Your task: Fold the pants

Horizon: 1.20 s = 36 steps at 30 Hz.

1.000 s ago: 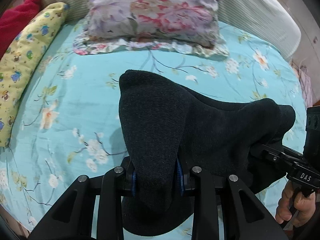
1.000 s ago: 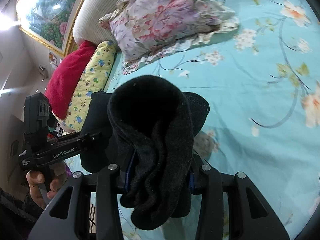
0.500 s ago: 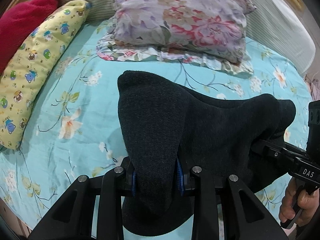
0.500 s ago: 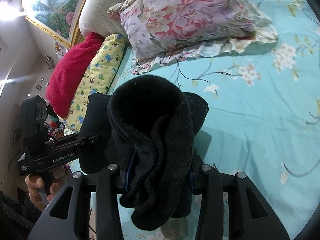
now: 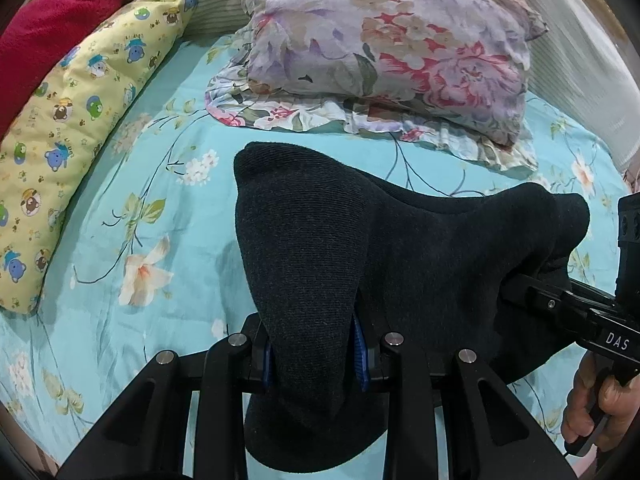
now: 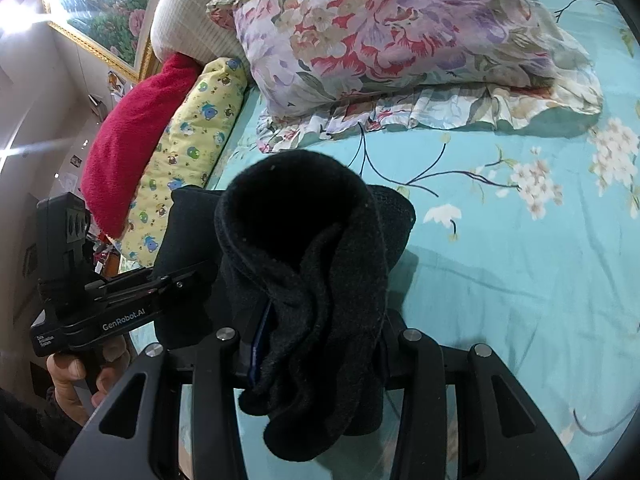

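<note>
Dark knit pants [image 5: 400,264] hang bunched above a turquoise floral bed [image 5: 168,184], stretched between the left gripper [image 5: 312,354], jaws clamped on one thick fold, and the right gripper [image 6: 316,354], jaws pinching a rumpled, fuzzy wad.
</note>
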Tool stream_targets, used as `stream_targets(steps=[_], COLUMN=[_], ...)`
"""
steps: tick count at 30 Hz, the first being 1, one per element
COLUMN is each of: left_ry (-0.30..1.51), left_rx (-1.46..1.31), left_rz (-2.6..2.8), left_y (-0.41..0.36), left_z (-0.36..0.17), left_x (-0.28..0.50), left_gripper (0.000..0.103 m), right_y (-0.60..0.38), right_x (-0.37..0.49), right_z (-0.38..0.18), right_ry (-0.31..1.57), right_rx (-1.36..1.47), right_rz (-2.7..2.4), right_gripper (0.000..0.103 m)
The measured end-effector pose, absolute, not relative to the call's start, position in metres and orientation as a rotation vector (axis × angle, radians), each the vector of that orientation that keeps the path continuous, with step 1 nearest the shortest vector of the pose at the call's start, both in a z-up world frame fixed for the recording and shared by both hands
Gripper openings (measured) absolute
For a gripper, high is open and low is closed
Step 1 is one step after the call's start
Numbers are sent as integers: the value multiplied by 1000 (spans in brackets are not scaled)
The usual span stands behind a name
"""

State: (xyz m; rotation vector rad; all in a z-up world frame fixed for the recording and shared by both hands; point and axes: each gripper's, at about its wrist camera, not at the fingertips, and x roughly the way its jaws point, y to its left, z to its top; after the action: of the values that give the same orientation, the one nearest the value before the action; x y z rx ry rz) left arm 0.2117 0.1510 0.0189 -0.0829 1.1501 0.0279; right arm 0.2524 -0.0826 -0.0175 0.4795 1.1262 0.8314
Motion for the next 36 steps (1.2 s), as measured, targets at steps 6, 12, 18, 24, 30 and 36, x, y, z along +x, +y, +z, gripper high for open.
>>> stream_targets(steps=[6, 12, 18, 24, 30, 36], left_ry=[1157, 1151, 1146, 1144, 1128, 1116], left_rx=[-120, -153, -181, -237, -274, -288], left_rz=[25, 18, 1, -10, -44, -55], left_y=[161, 167, 175, 192, 203, 205], left_z=[8, 2, -7, -14, -22, -29], left_x=[224, 232, 233, 230, 226, 224], left_gripper=[30, 30, 42, 62, 70, 75], right_y=[-75, -71, -75, -83, -94, -101], right_x=[267, 277, 282, 284, 278, 278], right_z=[-25, -28, -43, -51, -56, -69], right_ry=[1137, 1137, 1181, 1189, 1187, 1179], right_rx=[471, 467, 488, 467, 477, 492], right_rz=[833, 844, 829, 793, 783, 765], right_gripper=[43, 43, 47, 60, 63, 72])
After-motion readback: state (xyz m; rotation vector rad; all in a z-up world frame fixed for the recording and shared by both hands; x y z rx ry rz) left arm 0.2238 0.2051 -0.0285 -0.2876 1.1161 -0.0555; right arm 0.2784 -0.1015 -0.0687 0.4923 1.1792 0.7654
